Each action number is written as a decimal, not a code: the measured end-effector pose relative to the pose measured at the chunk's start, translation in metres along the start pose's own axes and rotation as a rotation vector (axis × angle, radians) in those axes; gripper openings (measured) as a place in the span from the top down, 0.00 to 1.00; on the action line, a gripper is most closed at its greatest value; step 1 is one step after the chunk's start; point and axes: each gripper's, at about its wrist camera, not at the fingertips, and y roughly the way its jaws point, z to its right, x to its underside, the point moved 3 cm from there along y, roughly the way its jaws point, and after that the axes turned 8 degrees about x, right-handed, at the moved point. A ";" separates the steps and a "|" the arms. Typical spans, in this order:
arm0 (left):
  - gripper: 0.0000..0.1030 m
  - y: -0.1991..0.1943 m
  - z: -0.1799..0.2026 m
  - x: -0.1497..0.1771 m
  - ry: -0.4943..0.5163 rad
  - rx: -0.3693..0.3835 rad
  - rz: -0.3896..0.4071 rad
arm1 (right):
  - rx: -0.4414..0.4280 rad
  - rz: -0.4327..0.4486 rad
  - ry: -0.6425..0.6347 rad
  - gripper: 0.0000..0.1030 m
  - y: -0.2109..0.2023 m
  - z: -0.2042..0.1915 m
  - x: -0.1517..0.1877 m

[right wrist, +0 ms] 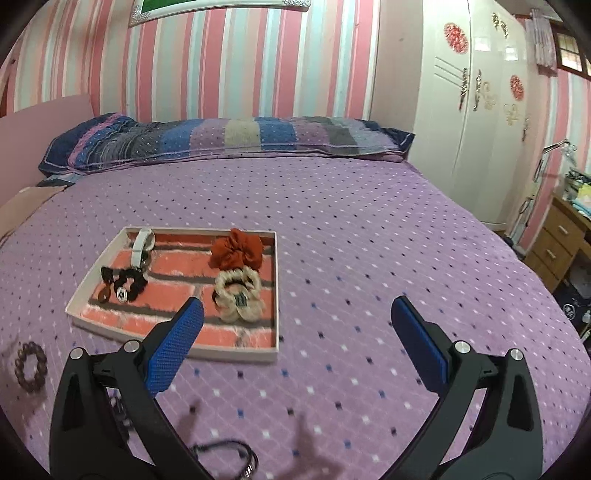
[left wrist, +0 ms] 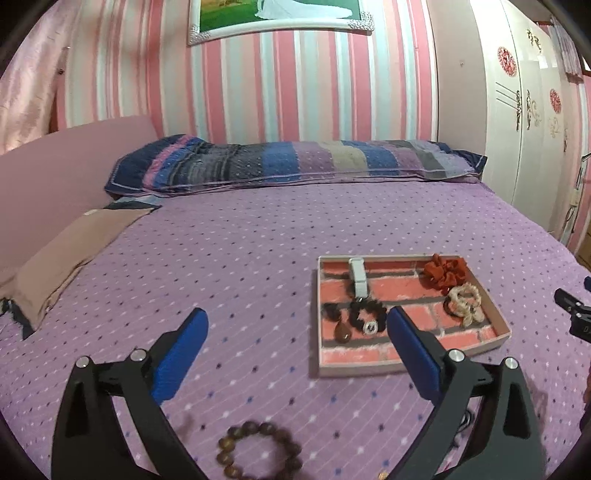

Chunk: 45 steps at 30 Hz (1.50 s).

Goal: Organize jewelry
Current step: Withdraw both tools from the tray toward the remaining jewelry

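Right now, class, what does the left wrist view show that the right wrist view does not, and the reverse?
Left wrist only: a framed picture showing its image, and a tan cushion. Right wrist only: a wooden drawer unit and a dark cord on the bedspread. Both: the tray holding a red scrunchie, and a wooden bead bracelet outside it.

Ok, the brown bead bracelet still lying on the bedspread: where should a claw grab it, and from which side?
Pinch one arc of the brown bead bracelet, coming straight down from above with one finger inside the ring and one outside. It lies flat on the bedspread, an open loop, so its sides offer no purchase. The left claw, open and empty, looks nearest.
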 end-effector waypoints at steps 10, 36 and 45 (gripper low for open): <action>0.07 -0.029 0.012 0.065 -0.063 0.073 -0.055 | -0.034 -0.086 0.049 0.04 -0.017 0.014 0.064; 0.07 -0.007 0.047 0.171 -0.093 0.127 -0.250 | -0.064 -0.162 0.014 0.04 -0.006 -0.007 0.136; 0.07 -0.003 0.051 0.172 -0.063 0.110 -0.247 | -0.074 -0.181 0.011 0.04 0.002 -0.008 0.139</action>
